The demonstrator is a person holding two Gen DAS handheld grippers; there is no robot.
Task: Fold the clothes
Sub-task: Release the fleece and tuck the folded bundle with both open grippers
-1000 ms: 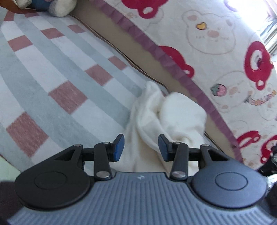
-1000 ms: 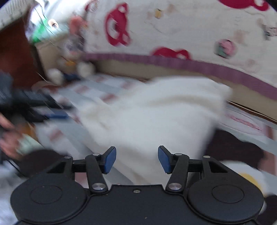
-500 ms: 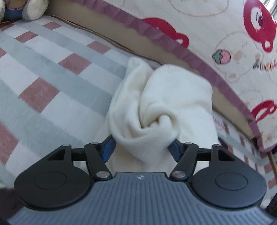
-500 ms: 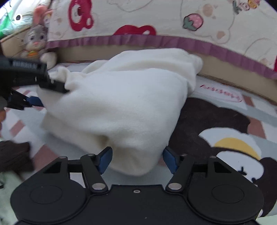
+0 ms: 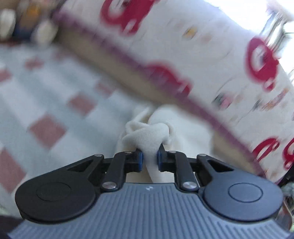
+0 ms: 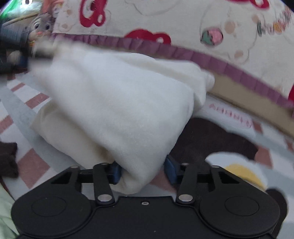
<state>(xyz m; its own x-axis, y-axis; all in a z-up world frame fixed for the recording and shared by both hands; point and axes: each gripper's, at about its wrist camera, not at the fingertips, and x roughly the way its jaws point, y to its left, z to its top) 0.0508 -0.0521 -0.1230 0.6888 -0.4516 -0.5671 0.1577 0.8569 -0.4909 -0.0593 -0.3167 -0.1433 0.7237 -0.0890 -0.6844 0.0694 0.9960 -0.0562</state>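
Bedroom floor beside a bed, daylight from upper right

Checked rug (image 5: 46,95) in grey, white and dusty red; bed sheet (image 5: 211,55) cream with red bear prints, purple frill (image 6: 183,53) along its edge, tan bed base (image 6: 244,97) under it; stuffed rabbit (image 6: 43,23) by the bed; bright window (image 5: 275,16), blurred

The garment (image 6: 117,103) is lying on the rug (image 6: 33,165), before the bedspread (image 6: 183,22). The plush toy (image 6: 41,23) is sitting behind, at the left.
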